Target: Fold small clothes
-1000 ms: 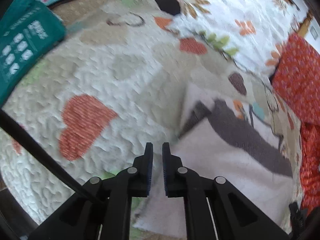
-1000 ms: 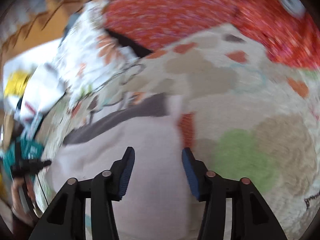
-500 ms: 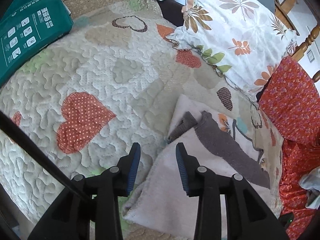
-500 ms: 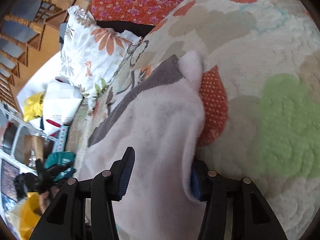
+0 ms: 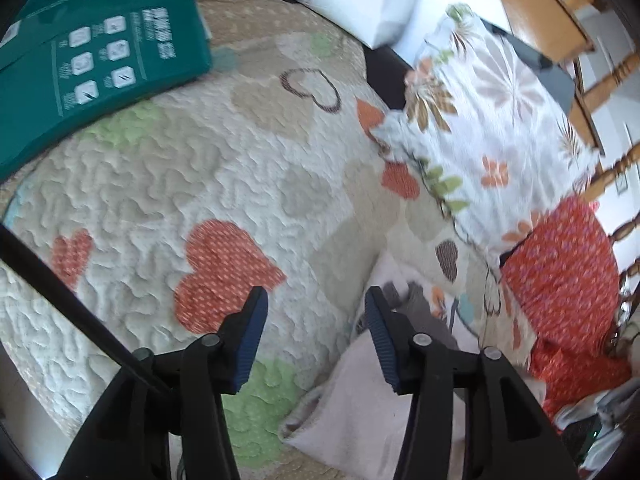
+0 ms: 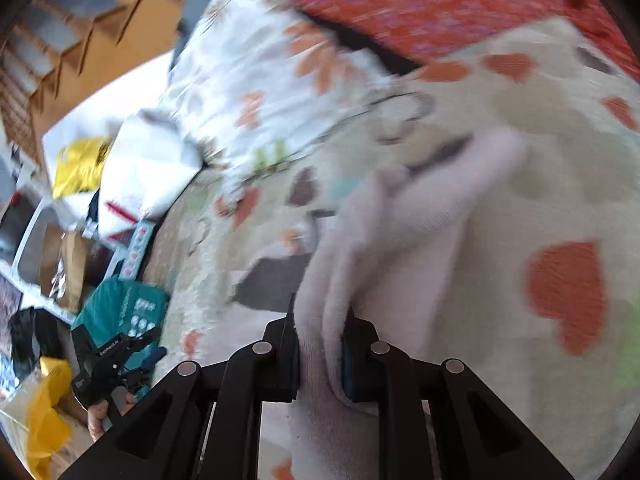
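Looking along the left gripper (image 5: 314,320) first, we see its jaws spread wide and empty above the heart-patterned quilt (image 5: 160,200) on the bed, and the pale pink garment (image 5: 360,408) with its grey band lies just beside and below the right-hand finger, not touching either pad as far as we can tell. We judge this hand is free so it can take another edge or smooth the cloth. A green package (image 5: 92,68) sits at the far edge of the quilt, and a floral pillow (image 5: 488,140) and an orange-red cushion (image 5: 560,280) lie beyond the garment. Through the right wrist view, blurred by motion, we find the right gripper (image 6: 320,356) pressed together on a bunched fold of the same pink garment (image 6: 416,224), which rises from the quilt (image 6: 540,152) into the jaws. We think the pinch sits at an edge so that the cloth can be carried over itself for a fold.
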Available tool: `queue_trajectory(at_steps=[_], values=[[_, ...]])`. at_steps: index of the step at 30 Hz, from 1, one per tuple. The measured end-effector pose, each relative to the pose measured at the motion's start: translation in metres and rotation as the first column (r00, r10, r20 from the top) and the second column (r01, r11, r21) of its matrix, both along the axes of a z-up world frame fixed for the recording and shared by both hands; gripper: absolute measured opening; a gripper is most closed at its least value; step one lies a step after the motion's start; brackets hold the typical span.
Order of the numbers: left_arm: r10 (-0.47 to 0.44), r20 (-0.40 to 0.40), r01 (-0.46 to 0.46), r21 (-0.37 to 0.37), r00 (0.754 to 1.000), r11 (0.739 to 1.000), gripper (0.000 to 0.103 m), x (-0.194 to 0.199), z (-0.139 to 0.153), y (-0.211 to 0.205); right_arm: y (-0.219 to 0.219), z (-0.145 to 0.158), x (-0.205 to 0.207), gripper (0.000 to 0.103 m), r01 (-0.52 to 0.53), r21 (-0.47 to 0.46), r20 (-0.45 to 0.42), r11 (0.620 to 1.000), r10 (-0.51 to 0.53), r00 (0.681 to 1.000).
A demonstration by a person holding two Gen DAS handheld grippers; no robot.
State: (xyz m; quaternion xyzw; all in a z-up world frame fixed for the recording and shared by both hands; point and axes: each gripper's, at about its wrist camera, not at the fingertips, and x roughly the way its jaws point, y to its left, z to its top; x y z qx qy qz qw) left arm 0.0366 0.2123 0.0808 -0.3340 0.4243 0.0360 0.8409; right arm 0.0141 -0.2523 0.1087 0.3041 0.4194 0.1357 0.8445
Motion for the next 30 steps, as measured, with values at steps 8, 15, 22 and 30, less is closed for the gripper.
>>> queue_trajectory(at_steps=[8,15,22,30], values=[[0.066,0.002,-0.066,-0.039,0.998,0.997,0.052,-0.003,0.000,0.032,0.149,-0.019,0.059,0.017,-0.215,-0.096,-0.064,0.972,0.210,0.976],[0.045,0.008,-0.044,-0.056,0.999,0.997,0.053,0.000,0.001,0.030,0.207,-0.053,0.077,0.030,-0.291,-0.225,-0.152,0.930,0.262,0.953],[0.043,-0.004,-0.043,-0.056,0.999,0.998,0.055,0.001,-0.004,0.028,0.217,-0.038,0.071,0.051,-0.415,-0.071,-0.064,0.907,0.411,0.909],[-0.108,-0.014,0.108,0.016,0.994,0.994,0.055,0.013,-0.012,-0.016,0.151,-0.015,0.051,0.051,-0.295,-0.223,-0.036,0.929,0.295,0.955]])
